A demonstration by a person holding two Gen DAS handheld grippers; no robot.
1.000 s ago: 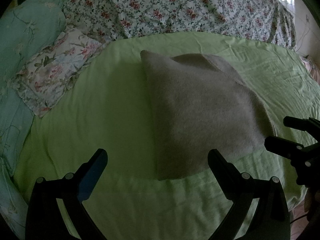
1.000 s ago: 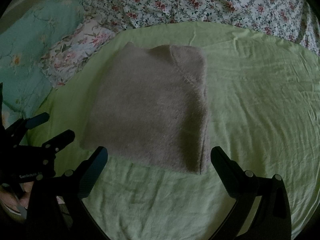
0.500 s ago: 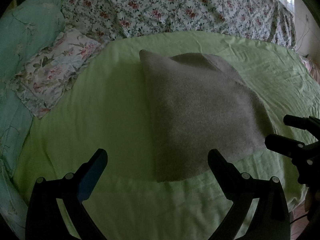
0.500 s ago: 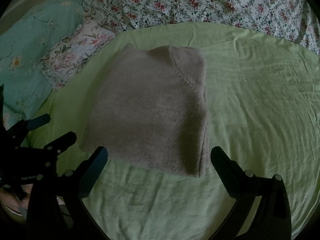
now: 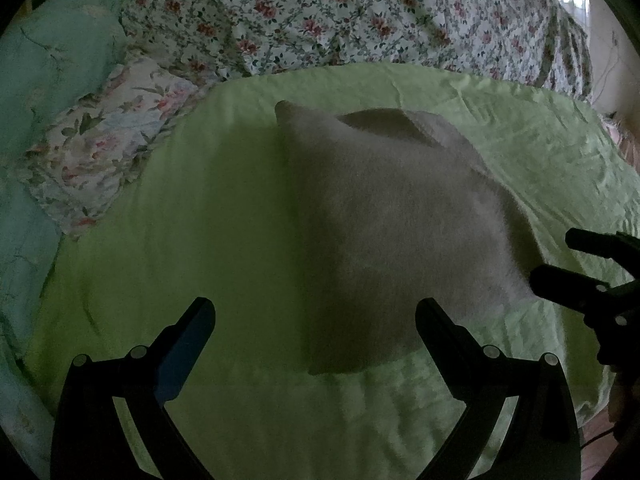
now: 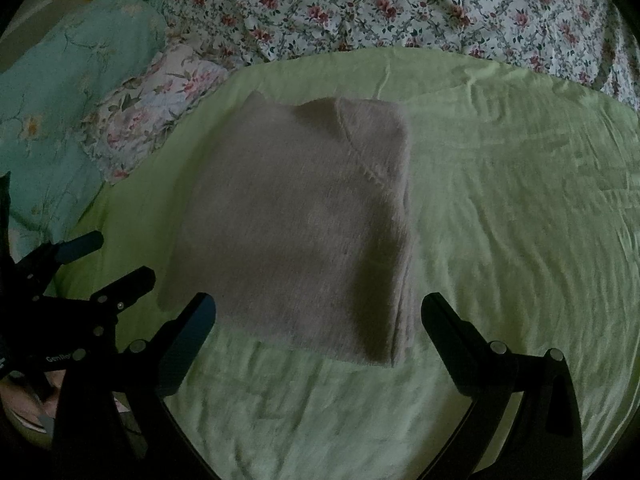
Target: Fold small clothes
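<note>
A fuzzy grey-beige knitted garment (image 5: 392, 232) (image 6: 296, 232) lies folded into a rough rectangle on the light green sheet (image 5: 200, 240) (image 6: 520, 208). My left gripper (image 5: 314, 318) hangs open just short of its near left corner, holding nothing. My right gripper (image 6: 318, 314) is open too, its fingers straddling the garment's near edge from above without touching it. Each gripper shows in the other's view: the right gripper (image 5: 576, 264) beside the garment's right edge, the left gripper (image 6: 100, 264) by its left edge.
A floral quilt (image 5: 360, 12) (image 6: 400, 4) lies bunched along the far side of the bed. A floral pillow (image 5: 104, 148) (image 6: 156, 112) and a teal pillow (image 5: 52, 64) (image 6: 68, 80) sit at the far left. Bare green sheet extends to the right.
Both grippers have shifted only slightly; the garment has drifted a little downward in the right wrist view. Nothing was grasped or released.
</note>
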